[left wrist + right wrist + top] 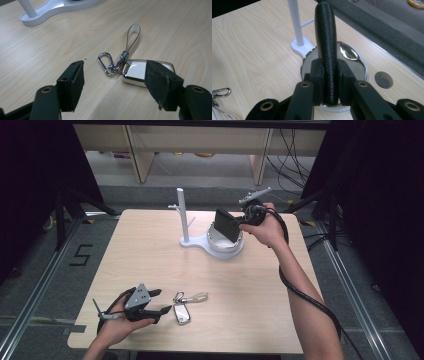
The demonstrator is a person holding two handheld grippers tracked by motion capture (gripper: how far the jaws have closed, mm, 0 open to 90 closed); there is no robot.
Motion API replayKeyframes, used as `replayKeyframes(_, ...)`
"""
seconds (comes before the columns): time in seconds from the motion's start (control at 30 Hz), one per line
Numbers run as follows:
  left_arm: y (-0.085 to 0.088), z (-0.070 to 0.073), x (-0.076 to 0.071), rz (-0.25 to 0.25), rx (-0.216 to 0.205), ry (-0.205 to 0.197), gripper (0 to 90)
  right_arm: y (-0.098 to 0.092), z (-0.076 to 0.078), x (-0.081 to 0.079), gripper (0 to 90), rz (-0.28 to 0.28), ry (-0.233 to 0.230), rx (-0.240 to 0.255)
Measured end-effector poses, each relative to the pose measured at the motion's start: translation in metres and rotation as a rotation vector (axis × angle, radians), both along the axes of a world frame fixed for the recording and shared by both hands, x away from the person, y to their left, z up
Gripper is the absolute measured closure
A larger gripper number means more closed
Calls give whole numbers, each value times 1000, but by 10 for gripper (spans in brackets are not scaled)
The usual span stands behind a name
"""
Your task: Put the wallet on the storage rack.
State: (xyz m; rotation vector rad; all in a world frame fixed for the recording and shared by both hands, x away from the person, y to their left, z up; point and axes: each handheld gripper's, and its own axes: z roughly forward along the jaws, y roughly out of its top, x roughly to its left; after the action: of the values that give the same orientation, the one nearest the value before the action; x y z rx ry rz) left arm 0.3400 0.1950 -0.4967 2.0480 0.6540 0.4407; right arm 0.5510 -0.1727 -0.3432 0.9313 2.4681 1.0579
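Resting low at the near edge of the surface (150,250), the left gripper (115,80) has its jaws spread wide with nothing between the pads. Just ahead of them lies the key fob (136,72), its white body partly behind the right-hand jaw in the left gripper view, so it sits a little off the centre line toward that jaw. From the fob a snap hook (105,63) and a pale strap loop (132,37) run on away from the jaws, so the long axis of the whole bunch points forward, roughly along the reach rather than across it. This hand is plainly the nearer one to the keys; a short push forward with a small shift toward the fob would likely put it between the pads.

Farther off, across the surface, the right gripper (329,82) has its jaws pinching a black wallet (326,45) by its lower end, held upright on edge just above the shiny dish (359,62) of the white stand (186,215), whose post rises beyond and to the side of those jaws.
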Motion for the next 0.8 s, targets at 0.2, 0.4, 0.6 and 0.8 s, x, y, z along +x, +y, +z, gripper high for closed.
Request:
replayKeyframes(0.2, -1, -2, 0, -4, -3, 3, 317, 2, -9, 3, 785, -16, -11, 5)
replayKeyframes(0.4, -2, -2, -1, -2, -5, 7, 317, 3, -15, 6, 784, -17, -11, 11)
replayKeyframes(0.6, -4, -3, -1, -12, 6, 8, 317, 4, -23, 9, 784, -24, -4, 11)
replayKeyframes(0.8, -4, -4, -1, -11, 2, 20, 317, 3, -35, 15, 781, -36, 12, 12)
